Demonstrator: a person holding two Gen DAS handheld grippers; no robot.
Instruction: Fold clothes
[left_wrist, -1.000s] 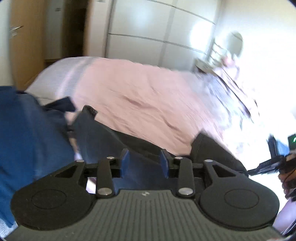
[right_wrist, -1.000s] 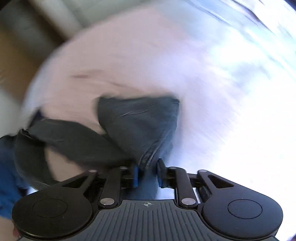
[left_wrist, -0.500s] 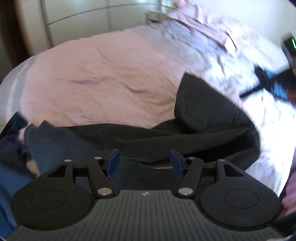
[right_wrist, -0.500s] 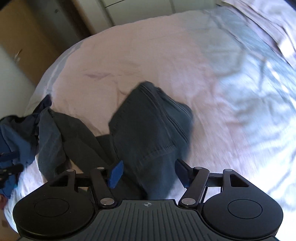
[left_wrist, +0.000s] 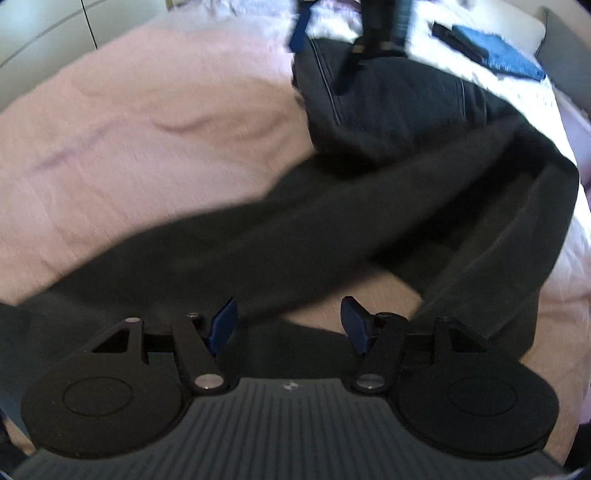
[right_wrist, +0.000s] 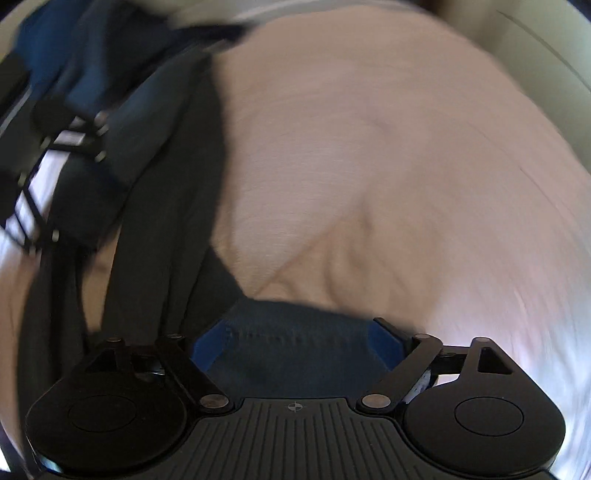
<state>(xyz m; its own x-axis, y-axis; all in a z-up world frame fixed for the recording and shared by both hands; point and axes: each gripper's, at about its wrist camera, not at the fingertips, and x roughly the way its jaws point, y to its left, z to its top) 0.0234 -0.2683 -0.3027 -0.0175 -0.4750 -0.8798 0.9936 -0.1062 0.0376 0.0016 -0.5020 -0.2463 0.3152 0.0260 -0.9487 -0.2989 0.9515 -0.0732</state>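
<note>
Your left gripper (left_wrist: 288, 325) hangs over the dark jeans (left_wrist: 332, 229), pointing steeply down, its jaws partly apart and gripping nothing; denim and a patch of the pink bedspread (left_wrist: 147, 129) show between the blue pads. The jeans sprawl across the bed, one leg doubled over toward the far side, apparently dropped there for laying out flat. Your right gripper (right_wrist: 295, 345) has just been opening and stands fully spread over a hemmed edge of the jeans (right_wrist: 295, 332), pads clear of the cloth. Judgement: both grips released; the fold is not yet begun.
</note>
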